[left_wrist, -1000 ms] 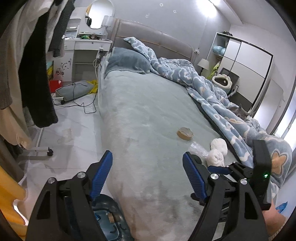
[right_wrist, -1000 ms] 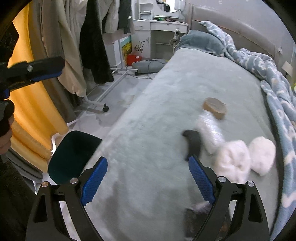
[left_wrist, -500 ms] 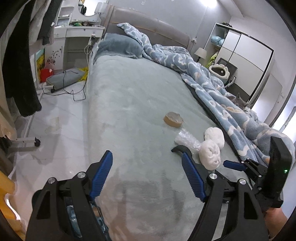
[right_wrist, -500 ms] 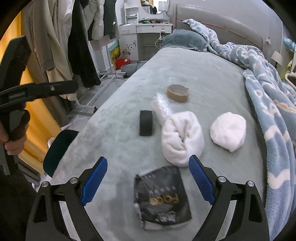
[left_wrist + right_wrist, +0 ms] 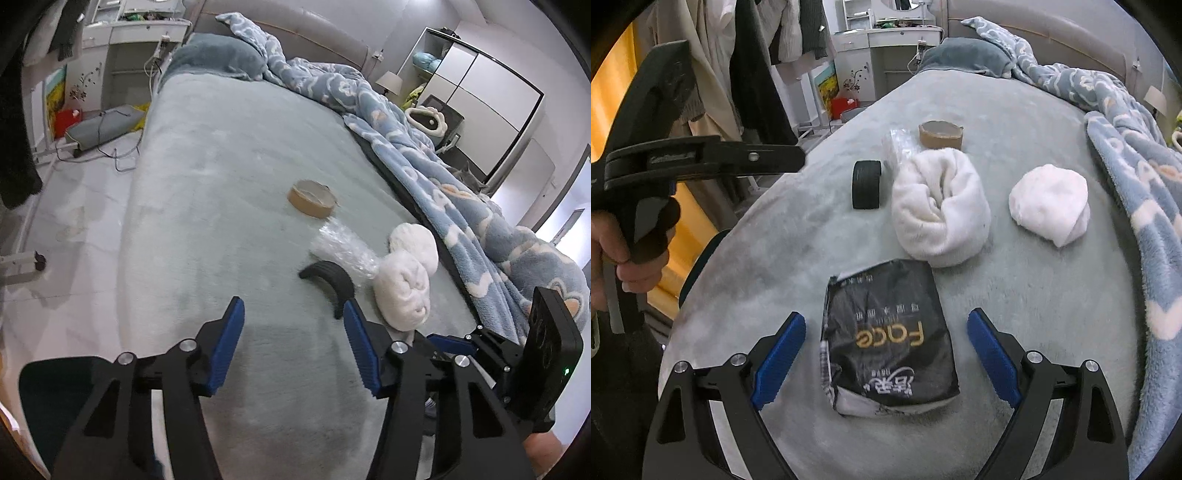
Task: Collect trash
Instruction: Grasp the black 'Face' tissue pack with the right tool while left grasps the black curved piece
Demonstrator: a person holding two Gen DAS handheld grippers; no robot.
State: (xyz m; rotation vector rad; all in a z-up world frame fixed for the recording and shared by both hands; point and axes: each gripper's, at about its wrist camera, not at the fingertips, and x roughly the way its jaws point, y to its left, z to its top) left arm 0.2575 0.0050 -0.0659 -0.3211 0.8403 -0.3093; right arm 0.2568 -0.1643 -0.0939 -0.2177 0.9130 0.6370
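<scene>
While the right gripper (image 5: 886, 350) hangs over the foot of the bed (image 5: 1015, 295) with its jaws spread wide and nothing pressed between them, the black wrapper (image 5: 886, 332) lies flat on the cover directly beneath the gap, framed by the two blue pads. Half a second ago that wrapper sat low in the right wrist view and only partly between the pads; now it fills the space between them (a sign, I judge, that the first pick is being lined up). Beyond the wrapper, further up the bed, sit a rolled white towel (image 5: 940, 210), a second white bundle (image 5: 1049, 199) to its right, a black curved band (image 5: 866, 184), a crinkled clear plastic (image 5: 897, 146) and a brown tape roll (image 5: 940, 134).

The left gripper (image 5: 291, 350) has just been closing its jaws to a middling gap, with nothing between them but bed cover; the black band lies just beyond its right pad. Compared with a second ago, its view has swung from the floor edge onto the bed.

Both tools tilt steeply down toward the bed. In the right wrist view a hand (image 5: 613, 258) grips the left tool's handle, held out over the bed's left edge.
</scene>
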